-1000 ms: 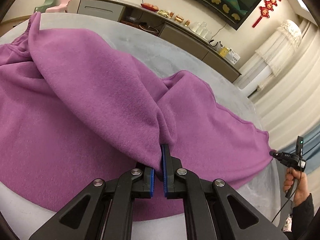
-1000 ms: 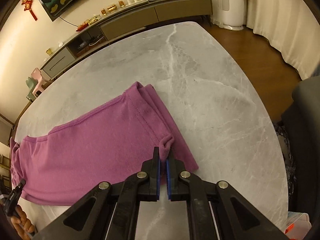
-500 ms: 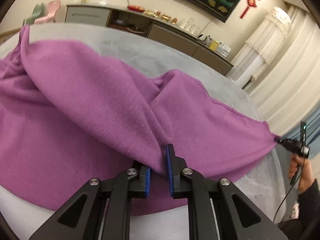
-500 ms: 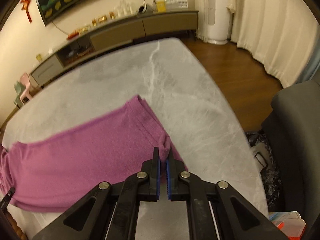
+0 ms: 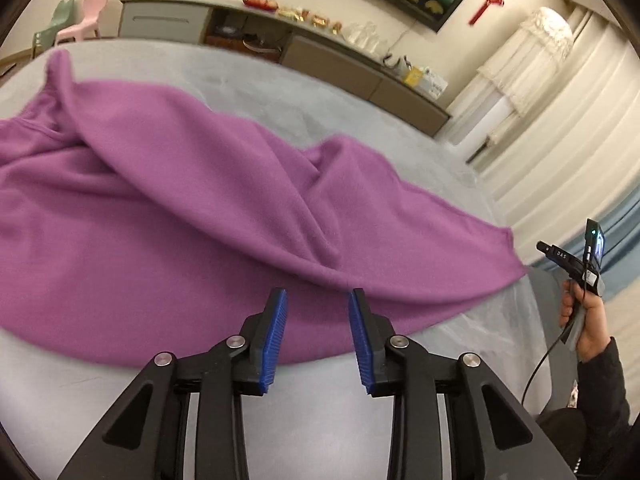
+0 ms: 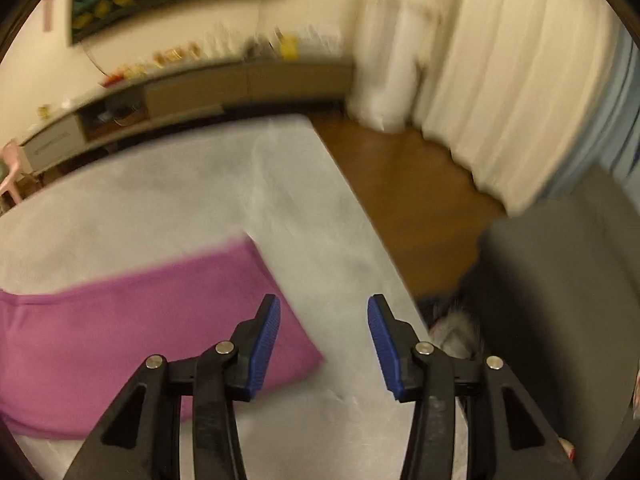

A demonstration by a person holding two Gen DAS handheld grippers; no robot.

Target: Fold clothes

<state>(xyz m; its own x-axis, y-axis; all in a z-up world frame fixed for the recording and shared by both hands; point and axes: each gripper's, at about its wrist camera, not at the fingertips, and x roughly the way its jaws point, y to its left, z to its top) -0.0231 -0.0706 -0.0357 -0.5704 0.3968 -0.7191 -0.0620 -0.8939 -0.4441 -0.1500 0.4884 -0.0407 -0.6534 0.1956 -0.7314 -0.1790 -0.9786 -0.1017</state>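
One purple garment (image 5: 168, 216) lies spread on the grey bench (image 5: 320, 384), a long fold draped across its middle, likely so the two halves stack flat. The left tongs (image 5: 316, 300) stand wide and empty just off its near edge. The right tongs (image 6: 323, 308) are also wide and hold nothing, beside the garment's end over bare bench. Two tongs, one garment; neither grips cloth.

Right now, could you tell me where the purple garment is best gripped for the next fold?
I would pinch the raised ridge of the purple garment, near its end in front of the open left gripper, coming in from the near table edge. The fabric stands up there; elsewhere it lies flat.
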